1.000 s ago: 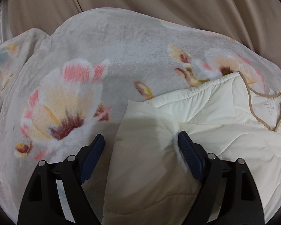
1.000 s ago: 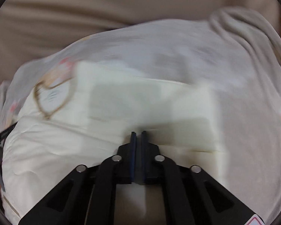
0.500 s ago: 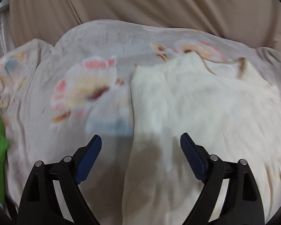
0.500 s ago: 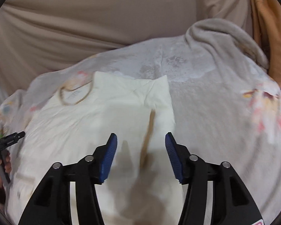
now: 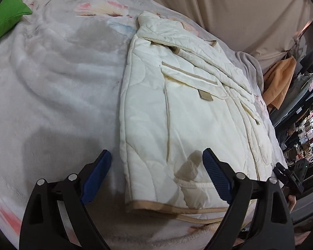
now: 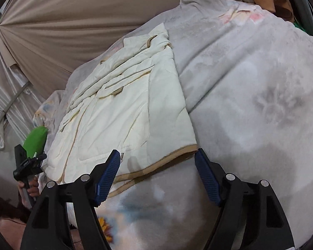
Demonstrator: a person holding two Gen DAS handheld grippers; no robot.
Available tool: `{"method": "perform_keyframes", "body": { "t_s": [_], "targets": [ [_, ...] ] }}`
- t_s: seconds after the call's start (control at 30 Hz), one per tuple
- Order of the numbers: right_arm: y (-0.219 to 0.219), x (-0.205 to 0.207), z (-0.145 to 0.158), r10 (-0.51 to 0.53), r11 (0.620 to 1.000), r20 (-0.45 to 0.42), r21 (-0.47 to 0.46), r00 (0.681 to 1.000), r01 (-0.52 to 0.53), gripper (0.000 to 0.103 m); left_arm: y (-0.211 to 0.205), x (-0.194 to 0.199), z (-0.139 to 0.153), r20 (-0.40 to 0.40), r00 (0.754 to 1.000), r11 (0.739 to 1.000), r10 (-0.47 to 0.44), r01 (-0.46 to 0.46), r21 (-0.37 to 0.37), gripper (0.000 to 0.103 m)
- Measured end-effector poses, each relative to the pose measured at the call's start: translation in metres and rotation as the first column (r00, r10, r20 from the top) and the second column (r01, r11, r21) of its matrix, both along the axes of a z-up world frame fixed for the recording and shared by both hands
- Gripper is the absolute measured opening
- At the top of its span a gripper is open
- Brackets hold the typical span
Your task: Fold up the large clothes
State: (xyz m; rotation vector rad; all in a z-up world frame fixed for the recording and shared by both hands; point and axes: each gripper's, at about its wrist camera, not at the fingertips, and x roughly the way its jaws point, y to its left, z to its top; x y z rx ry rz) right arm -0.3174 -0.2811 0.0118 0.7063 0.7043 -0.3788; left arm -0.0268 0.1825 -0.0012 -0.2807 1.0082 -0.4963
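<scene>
One cream quilted jacket (image 5: 177,108) is seen lying flat on a soft grey blanket (image 5: 52,83) with faded flowers on it. The jacket is folded into a long shape, with its sides laid over the middle. Its edges are trimmed in tan, and a tan hem band (image 5: 177,208) runs along the near end. A small tan tab (image 5: 205,96) is seen near the middle, and the collar end is farthest away.

The left tongs (image 5: 156,177) are held apart, above the near left corner of the jacket. Nothing is pinched by them. The right tongs (image 6: 157,175) are being opened, above the near right corner of the hem (image 6: 173,156), and the cloth is not pressed by the pads.

In the left view, a green cloth (image 5: 6,14) is shown at the top left, and an orange cloth (image 5: 279,83) and crowded shelves (image 5: 306,133) at the right. The right tongs are also seen there at the right edge.

In the right view, a tan curtain (image 6: 73,20) is shown behind the bed, and the left tongs (image 6: 26,162) are seen held in a hand (image 6: 30,188) at the left. A shiny silver cloth (image 6: 8,91) is shown only here.
</scene>
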Motion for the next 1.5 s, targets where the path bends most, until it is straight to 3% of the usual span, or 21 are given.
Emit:
{"method": "perform_keyframes", "body": {
  "t_s": [0.07, 0.13, 0.17, 0.2, 0.23, 0.27, 0.3, 0.37, 0.53, 0.63, 0.73, 0.8, 0.87, 0.93, 1.03, 1.1, 1.23, 1.3, 1.4, 1.47, 1.5],
  "targets": [
    [0.004, 0.003, 0.0, -0.016, 1.0, 0.016, -0.024, 1.0, 0.016, 0.077, -0.003, -0.003, 0.001, 0.003, 1.0, 1.0, 0.004, -0.004, -0.018, 0.086],
    [0.004, 0.01, 0.0, -0.024, 1.0, 0.05, 0.003, 0.998, 0.024, 0.076, -0.005, -0.004, 0.004, 0.003, 1.0, 0.999, -0.008, 0.008, -0.039, 0.076],
    [0.003, 0.015, 0.0, -0.028, 0.999, 0.072, 0.025, 0.997, 0.026, 0.075, -0.008, -0.004, 0.004, -0.005, 1.0, 0.999, -0.016, 0.016, -0.043, 0.065],
    [0.003, 0.019, -0.001, -0.033, 0.999, 0.085, 0.039, 0.996, 0.029, 0.066, -0.011, -0.005, 0.003, -0.012, 1.0, 0.999, -0.021, 0.021, -0.038, 0.055],
    [0.003, 0.023, -0.001, -0.04, 0.998, 0.09, 0.053, 0.995, 0.035, 0.05, -0.013, -0.007, 0.003, -0.008, 1.0, 0.999, -0.022, 0.022, -0.025, 0.049],
    [0.003, 0.026, -0.002, -0.055, 0.997, 0.087, 0.059, 0.995, 0.05, 0.038, -0.016, -0.009, 0.004, 0.001, 1.0, 1.0, -0.019, 0.019, -0.002, 0.037],
    [0.003, 0.027, -0.002, -0.069, 0.996, 0.08, 0.057, 0.994, 0.065, 0.017, -0.016, -0.011, 0.007, 0.014, 1.0, 1.0, -0.015, 0.015, 0.016, 0.024],
    [0.005, 0.022, 0.001, -0.084, 0.995, 0.115, 0.063, 0.99, 0.077, 0.01, -0.009, -0.017, 0.015, 0.036, 0.999, 1.0, -0.011, 0.011, -0.002, 0.017],
    [0.028, -0.015, 0.047, -0.047, 0.999, 0.279, 0.001, 0.959, 0.048, 0.005, 0.018, -0.053, 0.066, 0.139, 0.99, 0.991, -0.007, 0.025, -0.128, 0.008],
    [0.052, -0.04, 0.092, -0.006, 0.993, 0.367, -0.104, 0.93, 0.047, 0.005, 0.033, -0.088, 0.116, 0.277, 0.961, 0.979, -0.001, 0.058, -0.194, 0.008],
    [0.072, -0.059, 0.14, 0.026, 0.976, 0.458, -0.203, 0.889, 0.076, 0.004, 0.04, -0.107, 0.159, 0.4, 0.916, 0.975, 0.019, 0.071, -0.209, 0.008],
    [0.074, -0.062, 0.167, 0.034, 0.965, 0.516, -0.239, 0.856, 0.106, 0.004, 0.035, -0.1, 0.18, 0.445, 0.895, 0.977, 0.017, 0.079, -0.197, 0.008],
    [0.064, -0.05, 0.184, 0.049, 0.961, 0.548, -0.253, 0.835, 0.11, 0.004, 0.024, -0.075, 0.194, 0.455, 0.891, 0.982, 0.017, 0.071, -0.175, 0.009],
    [0.047, -0.026, 0.193, 0.052, 0.954, 0.54, -0.274, 0.84, 0.118, 0.004, 0.004, -0.043, 0.201, 0.457, 0.889, 0.991, 0.021, 0.041, -0.126, 0.009],
    [0.001, 0.045, 0.19, 0.026, 0.964, 0.474, -0.244, 0.88, 0.103, 0.004, -0.034, 0.031, 0.191, 0.411, 0.91, 0.999, 0.043, -0.041, -0.016, 0.011],
    [-0.028, 0.091, 0.173, -0.014, 0.969, 0.418, -0.219, 0.909, 0.115, 0.005, -0.062, 0.086, 0.168, 0.345, 0.936, 0.993, 0.066, -0.095, 0.067, 0.012],
    [-0.079, 0.173, 0.12, -0.119, 0.956, 0.262, -0.231, 0.958, 0.182, 0.008, -0.097, 0.172, 0.103, 0.224, 0.968, 0.965, 0.117, -0.164, 0.204, 0.013],
    [-0.098, 0.211, 0.086, -0.135, 0.954, 0.166, -0.243, 0.977, 0.174, 0.014, -0.106, 0.202, 0.064, 0.149, 0.979, 0.95, 0.137, -0.172, 0.259, 0.014],
    [-0.122, 0.242, 0.039, -0.146, 0.965, 0.05, -0.213, 0.988, 0.154, 0.02, -0.107, 0.214, 0.037, 0.136, 0.981, 0.956, 0.138, -0.167, 0.241, 0.014],
    [-0.136, 0.244, 0.022, -0.152, 0.978, 0.056, -0.138, 0.987, 0.158, 0.023, -0.1, 0.215, 0.035, 0.121, 0.983, 0.965, 0.137, -0.16, 0.206, 0.014],
    [-0.141, 0.239, 0.022, -0.158, 0.98, 0.08, -0.109, 0.984, 0.166, 0.03, -0.096, 0.214, 0.036, 0.113, 0.984, 0.971, 0.136, -0.155, 0.181, 0.015]
  ]
}}
